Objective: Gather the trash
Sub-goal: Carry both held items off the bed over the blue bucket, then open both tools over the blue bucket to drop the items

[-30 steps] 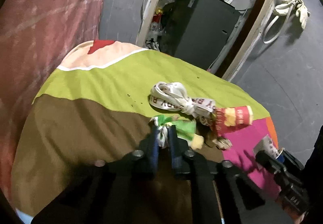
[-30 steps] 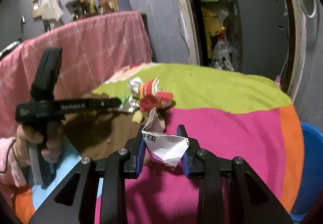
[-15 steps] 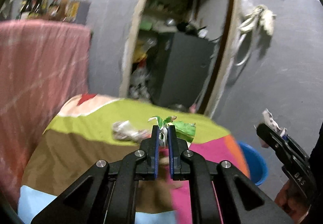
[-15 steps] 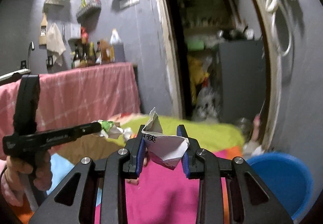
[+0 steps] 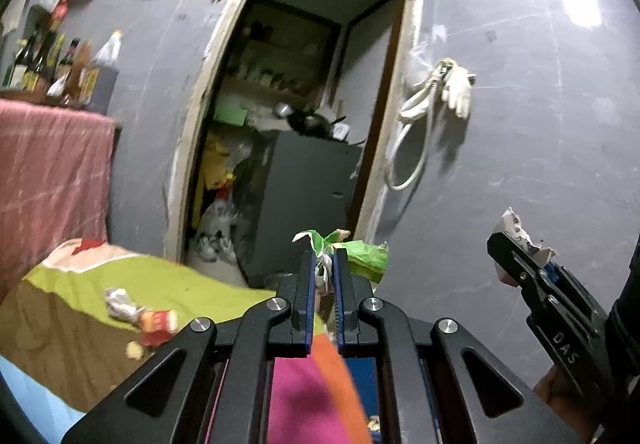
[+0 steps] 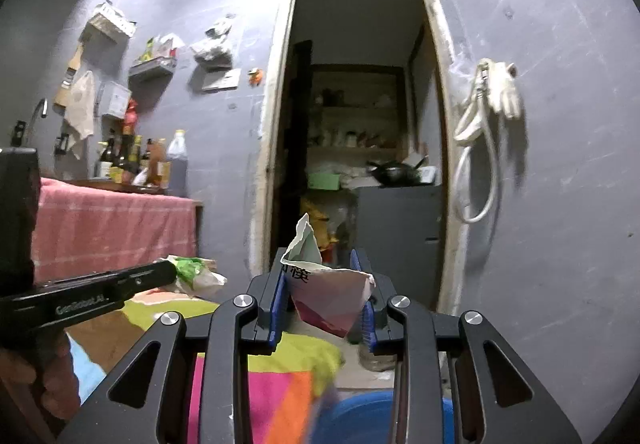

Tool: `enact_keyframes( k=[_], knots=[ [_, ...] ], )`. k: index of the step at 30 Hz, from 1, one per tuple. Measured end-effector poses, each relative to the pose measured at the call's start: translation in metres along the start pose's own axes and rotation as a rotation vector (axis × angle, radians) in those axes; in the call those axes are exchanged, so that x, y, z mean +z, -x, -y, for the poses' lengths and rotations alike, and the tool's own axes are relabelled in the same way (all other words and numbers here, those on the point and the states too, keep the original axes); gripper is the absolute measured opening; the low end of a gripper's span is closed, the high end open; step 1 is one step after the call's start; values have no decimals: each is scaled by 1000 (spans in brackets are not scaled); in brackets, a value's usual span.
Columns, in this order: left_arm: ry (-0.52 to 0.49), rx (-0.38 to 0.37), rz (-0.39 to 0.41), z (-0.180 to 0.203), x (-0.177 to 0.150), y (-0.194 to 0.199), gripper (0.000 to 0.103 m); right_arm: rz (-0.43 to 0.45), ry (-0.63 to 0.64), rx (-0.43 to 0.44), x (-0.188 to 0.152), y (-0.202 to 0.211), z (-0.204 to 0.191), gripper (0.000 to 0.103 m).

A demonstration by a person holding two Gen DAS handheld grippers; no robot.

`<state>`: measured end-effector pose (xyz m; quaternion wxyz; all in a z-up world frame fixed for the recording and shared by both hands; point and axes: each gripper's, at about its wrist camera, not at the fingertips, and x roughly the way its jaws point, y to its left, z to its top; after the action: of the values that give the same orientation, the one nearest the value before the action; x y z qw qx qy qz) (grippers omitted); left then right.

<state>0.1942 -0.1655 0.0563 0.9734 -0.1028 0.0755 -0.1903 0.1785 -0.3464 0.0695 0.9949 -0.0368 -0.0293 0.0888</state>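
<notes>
Both fingers pairs lifted higher, gripping green wrapper (image 5: 362, 254) and paper scrap (image 6: 328, 290)

The left tongs (image 5: 324, 276) grip a wrapper (image 5: 360, 254) above the desk's (image 5: 80, 344) right edge. Right of them, the right tongs (image 6: 324, 296) grip a paper scrap (image 6: 328, 292). A bucket (image 6: 356, 420) sits below, beside that edge.

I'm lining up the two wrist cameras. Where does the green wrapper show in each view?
Left wrist: green wrapper sits centre frame, pinched at the left gripper fingertips.
Right wrist: green wrapper is at left of centre, at the tip of the left gripper seen from the side.
Shared landmark: the white glove hanging right of the doorway.
</notes>
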Motion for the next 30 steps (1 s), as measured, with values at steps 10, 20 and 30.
enact_keyframes(
  k=[10,20,30],
  knots=[
    [-2,-11,-50,41,-31,-47,6,-39,-15,-126,-31,-1,53,28],
    [5,-41,-221,57,-67,-102,6,-142,-59,-173,-66,-13,84,30],
    [35,-46,-388,54,-95,-145,7,-279,-131,-164,-95,-37,107,30]
  ],
)
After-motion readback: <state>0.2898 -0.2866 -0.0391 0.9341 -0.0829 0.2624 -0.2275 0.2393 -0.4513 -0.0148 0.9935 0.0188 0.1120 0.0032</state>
